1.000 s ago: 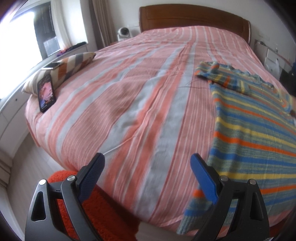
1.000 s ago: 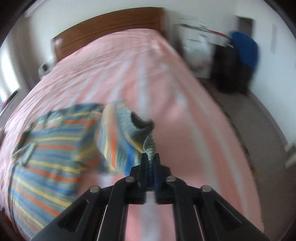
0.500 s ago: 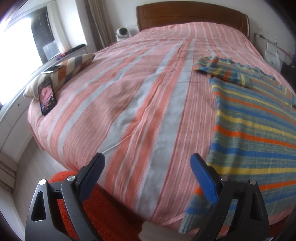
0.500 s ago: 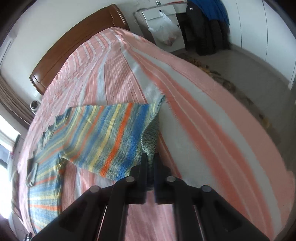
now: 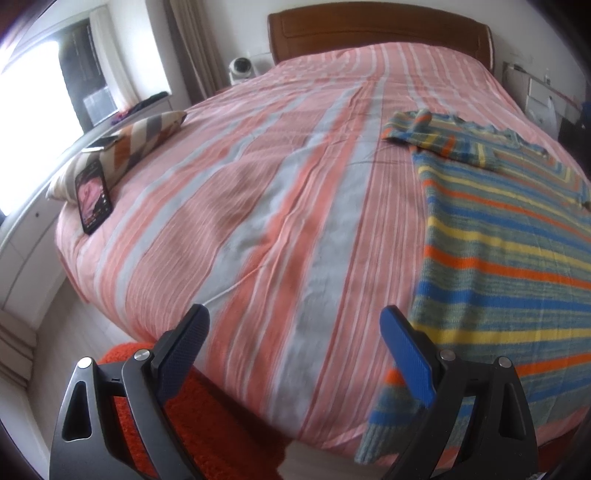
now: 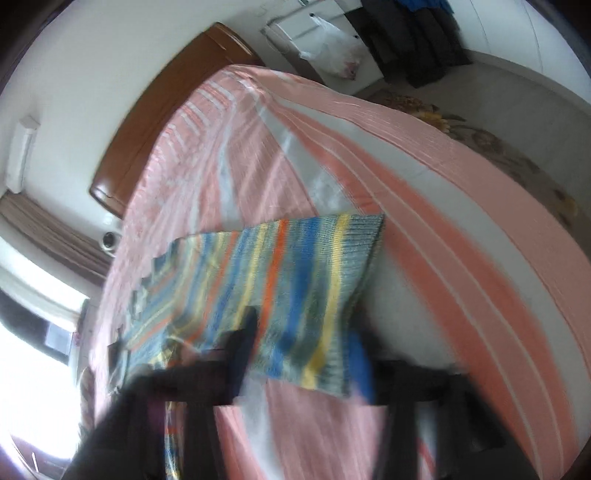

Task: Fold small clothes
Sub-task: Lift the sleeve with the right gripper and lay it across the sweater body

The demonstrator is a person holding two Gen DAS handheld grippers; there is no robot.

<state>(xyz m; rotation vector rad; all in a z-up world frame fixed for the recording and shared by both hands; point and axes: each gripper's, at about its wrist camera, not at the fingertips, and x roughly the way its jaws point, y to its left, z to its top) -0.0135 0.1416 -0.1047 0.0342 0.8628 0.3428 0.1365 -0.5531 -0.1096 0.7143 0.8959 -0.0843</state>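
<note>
A striped knit sweater (image 5: 509, 236), blue, yellow, orange and grey, lies spread on the right side of the pink striped bed (image 5: 280, 206), its hem hanging over the front edge. One sleeve (image 5: 436, 138) is folded across its far end. My left gripper (image 5: 295, 354) is open and empty above the bed's front edge, left of the sweater. In the right wrist view the sweater's other sleeve (image 6: 295, 284) lies flat on the bed. My right gripper (image 6: 303, 354) is blurred, its fingers spread apart over the sleeve end, holding nothing.
A striped pillow (image 5: 122, 151) and a phone (image 5: 93, 197) lie at the bed's left edge. An orange rug (image 5: 192, 417) is on the floor below. A wooden headboard (image 5: 380, 29) stands at the far end. Dark clothes (image 6: 413, 40) hang by the wall.
My right gripper has let go of the sleeve it held and opened; the sleeve now lies flat on the bed. My left gripper stayed open and shifted slightly.
</note>
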